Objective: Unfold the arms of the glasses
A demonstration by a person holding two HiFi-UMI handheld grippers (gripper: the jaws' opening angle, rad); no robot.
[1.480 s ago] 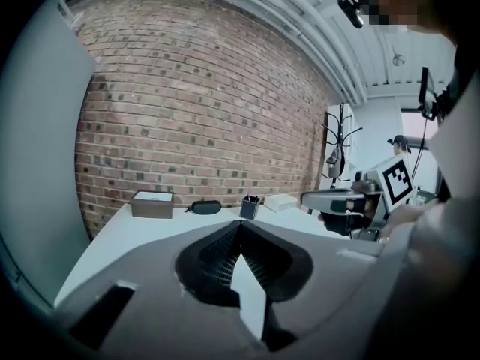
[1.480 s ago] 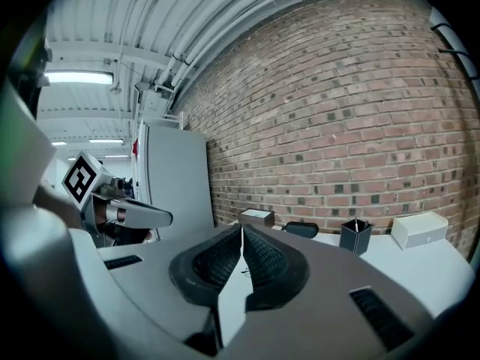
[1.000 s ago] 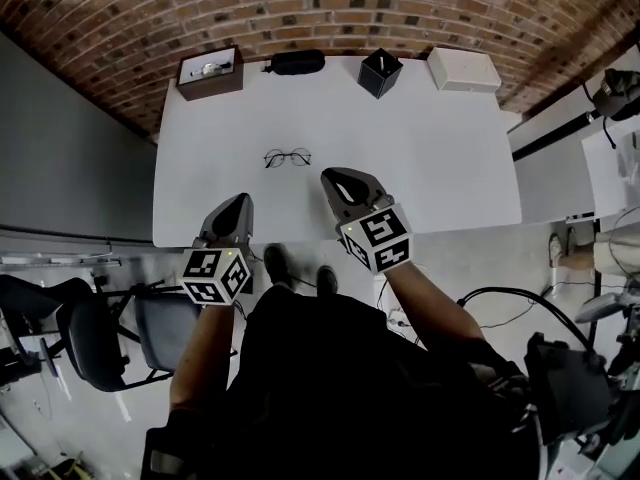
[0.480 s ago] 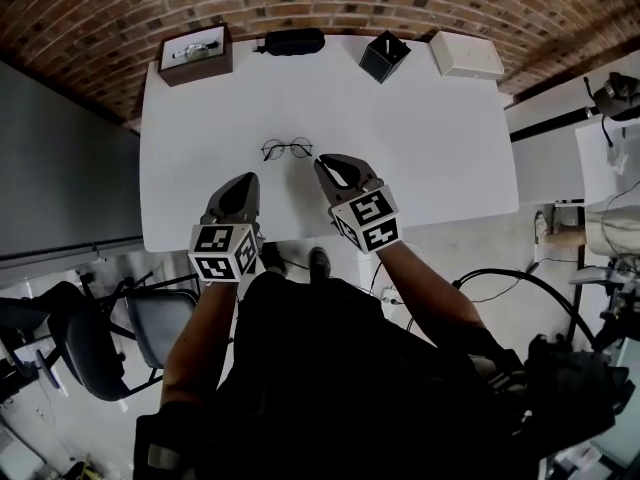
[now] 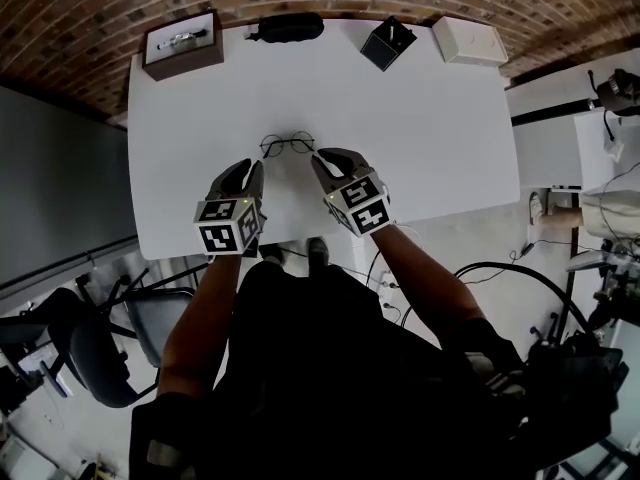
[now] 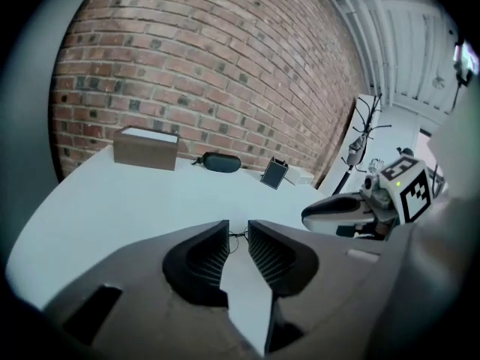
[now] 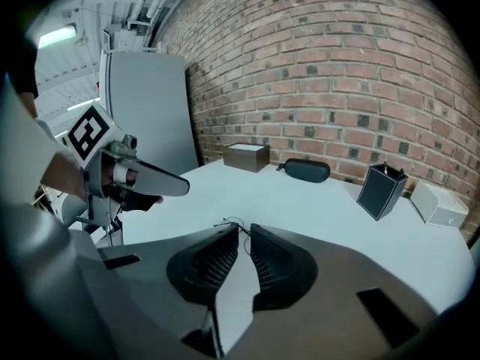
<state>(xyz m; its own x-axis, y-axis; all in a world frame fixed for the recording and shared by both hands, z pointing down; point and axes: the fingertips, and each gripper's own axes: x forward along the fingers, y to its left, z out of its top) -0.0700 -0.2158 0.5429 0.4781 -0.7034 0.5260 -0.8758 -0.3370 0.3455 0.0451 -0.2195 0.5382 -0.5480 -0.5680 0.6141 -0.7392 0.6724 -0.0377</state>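
Observation:
Thin wire-rimmed glasses [image 5: 287, 145] lie on the white table [image 5: 430, 138], arms folded as far as I can tell. My left gripper [image 5: 255, 168] hovers just near-left of them; its jaws are opening with nothing between them, and the glasses [image 6: 239, 235] show through the gap in the left gripper view. My right gripper [image 5: 316, 157] is shut and empty, its tips just short of the right lens. In the right gripper view the frame's wire [image 7: 229, 220] peeks out past the tips [image 7: 244, 231].
Along the table's far edge by the brick wall stand a brown box [image 5: 182, 43], a black glasses case [image 5: 287, 28], a black pen holder [image 5: 388, 43] and a white box [image 5: 468, 41]. A chair [image 5: 100, 338] stands below the table's near left.
Both grippers have moved forward and down over the table's near edge toward the glasses. The right tips now sit almost at the frame.

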